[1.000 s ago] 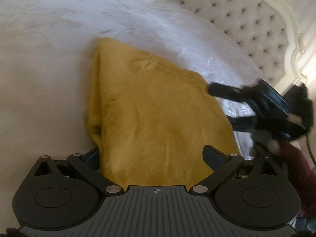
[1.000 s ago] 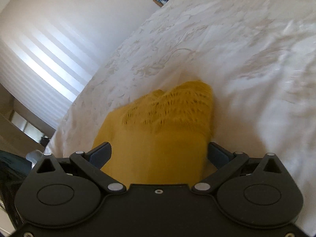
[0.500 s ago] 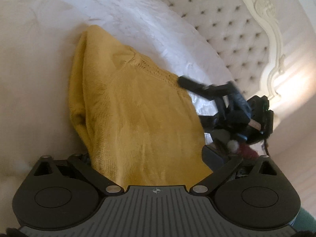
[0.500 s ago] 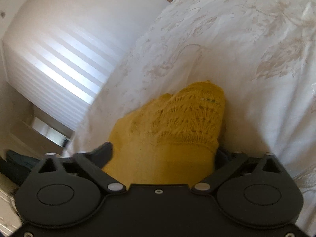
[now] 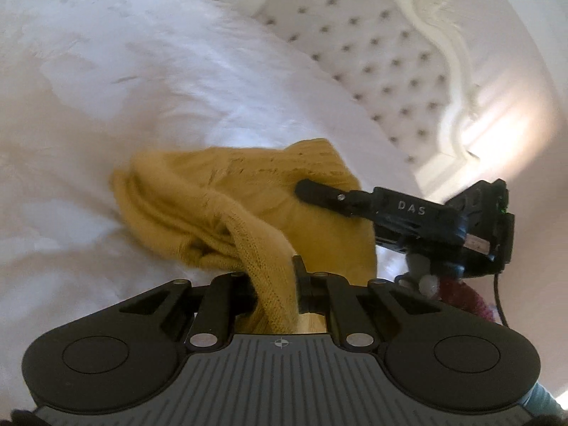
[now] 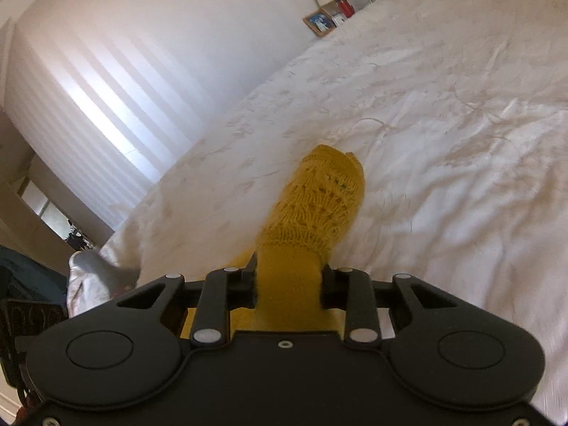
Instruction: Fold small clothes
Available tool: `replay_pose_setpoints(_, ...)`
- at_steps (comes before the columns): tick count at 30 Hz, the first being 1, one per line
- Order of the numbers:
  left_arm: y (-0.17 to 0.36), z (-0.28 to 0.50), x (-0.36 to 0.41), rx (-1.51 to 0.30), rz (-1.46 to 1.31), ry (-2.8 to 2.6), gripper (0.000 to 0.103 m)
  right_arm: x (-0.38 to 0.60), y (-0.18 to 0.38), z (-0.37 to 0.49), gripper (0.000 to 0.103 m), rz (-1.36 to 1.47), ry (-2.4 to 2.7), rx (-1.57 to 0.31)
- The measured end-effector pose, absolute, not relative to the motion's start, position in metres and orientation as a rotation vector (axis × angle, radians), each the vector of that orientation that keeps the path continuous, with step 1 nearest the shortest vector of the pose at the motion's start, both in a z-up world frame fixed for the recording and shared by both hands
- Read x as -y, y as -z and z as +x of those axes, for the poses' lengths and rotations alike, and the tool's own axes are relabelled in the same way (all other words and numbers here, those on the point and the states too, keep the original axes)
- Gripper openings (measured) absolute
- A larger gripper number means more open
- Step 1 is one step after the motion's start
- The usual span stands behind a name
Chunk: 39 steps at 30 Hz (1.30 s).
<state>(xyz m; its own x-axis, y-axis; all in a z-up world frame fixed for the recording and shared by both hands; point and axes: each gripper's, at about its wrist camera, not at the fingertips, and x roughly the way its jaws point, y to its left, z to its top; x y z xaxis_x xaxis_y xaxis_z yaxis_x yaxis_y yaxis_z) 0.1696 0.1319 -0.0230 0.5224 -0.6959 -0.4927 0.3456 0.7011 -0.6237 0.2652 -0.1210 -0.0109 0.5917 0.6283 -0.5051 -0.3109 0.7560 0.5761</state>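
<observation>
Item: yellow knit garment (image 5: 248, 206), on the bed (image 5: 106, 88). Left tool (image 5: 275, 284) and right tool (image 6: 288, 284), jaws just closing, each pinch a bunched near edge. We advise lifting level, carrying both corners forward together.

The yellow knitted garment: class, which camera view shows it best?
The left wrist view: the yellow knitted garment shows bunched on the bed, both grippers gripping it. The right wrist view shows only a lacy strip.
</observation>
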Motion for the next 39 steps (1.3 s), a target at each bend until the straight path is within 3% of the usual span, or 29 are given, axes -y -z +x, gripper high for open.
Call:
replay_pose_setpoints(8, 0.004, 0.095, -0.114, -0.798, -0.458, 0.759, 0.012, 0.138, -0.007, 0.18, 0.04, 0.506, -0.539, -0.748)
replay_pose_setpoints(14, 0.049, 0.039, -0.104, -0.905, -0.476, 0.695, 0.013, 0.158, 0.035, 0.145, 0.041, 0.501, -0.474, -0.854)
replay_pose_setpoints(17, 0.094, 0.022, -0.097, -1.059, -0.45, 0.602, 0.014, 0.167, 0.07, 0.141, 0.048, 0.458, -0.392, -0.928)
replay_pose_setpoints(19, 0.117, 0.013, -0.097, -1.114, -0.447, 0.559, 0.016, 0.174, 0.085, 0.14, 0.057, 0.462, -0.351, -0.933)
replay_pose_setpoints(25, 0.112, 0.004, -0.099, -1.087, -0.368, 0.522, 0.019, 0.189, 0.081, 0.143, 0.068, 0.426, -0.271, -0.853)
replay_pose_setpoints(30, 0.076, -0.01, -0.093, -0.992, -0.157, 0.572, 0.021, 0.194, 0.064, 0.132, 0.068, 0.366, -0.22, -0.768)
replay_pose_setpoints(34, 0.041, -0.017, -0.098, -0.861, -0.143, 0.609, 0.032, 0.186, 0.048, 0.102, 0.068, 0.303, -0.234, -0.69)
replay_pose_setpoints(39, 0.034, 0.021, -0.093, -0.742, -0.138, 0.526, 0.037, 0.158, 0.037, 0.092, 0.052, 0.172, -0.33, -0.646)
